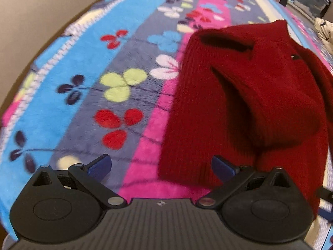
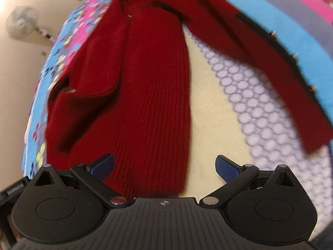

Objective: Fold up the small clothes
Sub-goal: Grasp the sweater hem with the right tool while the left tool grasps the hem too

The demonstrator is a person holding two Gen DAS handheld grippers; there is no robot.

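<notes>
A dark red knitted cardigan (image 1: 239, 104) lies on a flowered fleece blanket (image 1: 87, 79). In the left wrist view it fills the right half, with a sleeve folded across its body. My left gripper (image 1: 161, 167) hovers open at the garment's near left hem, nothing between its blue pads. In the right wrist view the cardigan (image 2: 141, 87) runs away from me, and one front panel with a dark button band (image 2: 276, 48) stretches off to the right. My right gripper (image 2: 164, 166) is open just over the near hem, its left pad above the knit.
The blanket (image 2: 260, 114) has a cream and honeycomb-patterned band under the cardigan's right side. A standing fan (image 2: 21, 21) is by the wall at the left. Other cloth and clutter (image 1: 324, 33) sit beyond the blanket's far right edge.
</notes>
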